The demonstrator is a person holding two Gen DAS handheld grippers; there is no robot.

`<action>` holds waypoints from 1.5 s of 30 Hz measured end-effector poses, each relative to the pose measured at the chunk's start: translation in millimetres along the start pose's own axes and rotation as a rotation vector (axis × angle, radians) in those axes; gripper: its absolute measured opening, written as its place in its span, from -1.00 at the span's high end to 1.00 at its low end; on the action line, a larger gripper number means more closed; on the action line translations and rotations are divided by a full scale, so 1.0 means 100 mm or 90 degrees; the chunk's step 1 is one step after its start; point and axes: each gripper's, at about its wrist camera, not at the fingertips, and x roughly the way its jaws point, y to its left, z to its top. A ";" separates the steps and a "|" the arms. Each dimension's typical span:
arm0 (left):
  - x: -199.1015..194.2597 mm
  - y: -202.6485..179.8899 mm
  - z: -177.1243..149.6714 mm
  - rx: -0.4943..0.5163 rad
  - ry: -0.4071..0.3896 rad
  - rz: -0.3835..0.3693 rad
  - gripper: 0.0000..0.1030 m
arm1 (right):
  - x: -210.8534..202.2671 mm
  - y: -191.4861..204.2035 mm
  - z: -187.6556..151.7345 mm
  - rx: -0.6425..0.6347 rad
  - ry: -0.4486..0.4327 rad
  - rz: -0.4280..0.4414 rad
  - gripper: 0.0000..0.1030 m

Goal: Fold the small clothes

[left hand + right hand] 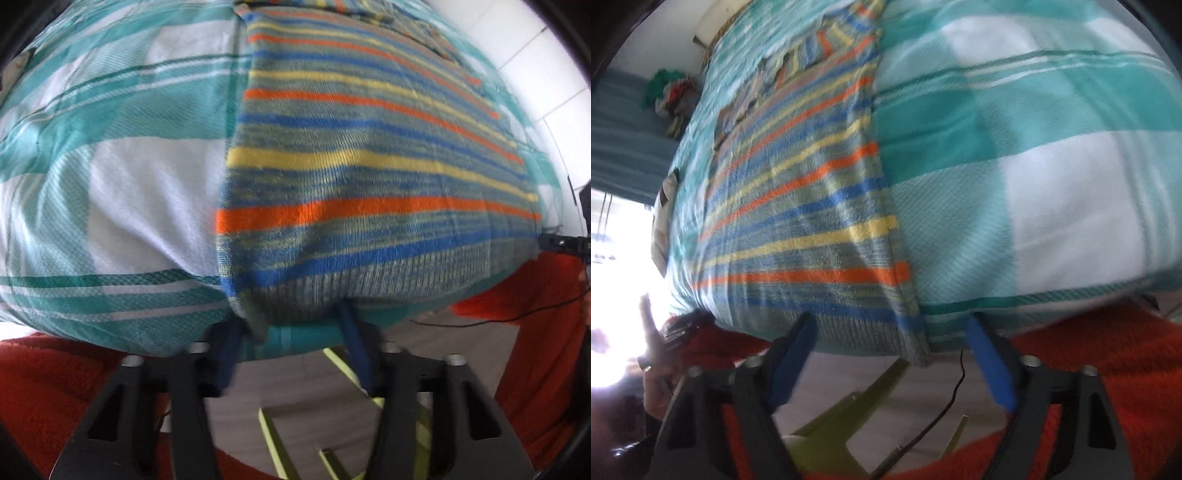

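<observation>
A knit sweater (369, 177) striped in blue, orange and yellow lies flat on a teal and white checked cloth (129, 184) that covers the table. Its ribbed hem runs along the near table edge. My left gripper (291, 343) points down at the hem's left corner. Its blue pads stand apart on either side of that corner, and the cloth's edge shows between them. In the right wrist view the sweater (798, 206) fills the left half of the checked cloth (1034, 184). My right gripper (890, 325) straddles the hem's right corner, its pads wide apart and clear of the fabric.
Red fuzzy fabric (55, 387) shows below the table edge on both sides. A yellow-green frame (277, 435) and a black cable (945, 402) lie on the grey floor underneath. A pile of clothes (672, 92) sits far left, and a hand (650, 354) is at the left edge.
</observation>
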 end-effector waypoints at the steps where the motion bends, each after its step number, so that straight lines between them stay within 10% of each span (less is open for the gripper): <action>1: 0.03 0.00 0.01 -0.002 0.011 -0.003 0.94 | 0.10 0.01 0.00 0.000 0.026 -0.009 0.74; 7: -0.34 0.18 0.14 -0.086 -0.040 -0.120 0.98 | -0.21 0.09 0.08 0.006 -0.026 0.079 0.91; 12: -0.79 0.31 0.86 -0.128 -0.141 -0.189 0.99 | -0.60 0.17 0.56 0.017 -0.136 0.152 0.91; 25: -0.80 0.80 2.98 -0.177 -0.271 -0.133 1.00 | -0.80 0.32 2.54 0.045 -0.287 0.175 0.91; 39: -0.09 0.94 4.22 -0.183 -0.231 -0.059 0.94 | -0.19 -0.22 3.82 0.183 -0.240 0.264 0.82; 43: -0.20 1.19 4.46 -0.247 -0.262 -0.032 0.06 | -0.27 -0.57 3.90 0.308 -0.364 0.354 0.34; 45: -0.34 1.24 4.43 -0.250 -0.294 -0.019 0.01 | -0.37 -0.63 3.88 0.315 -0.381 0.341 0.34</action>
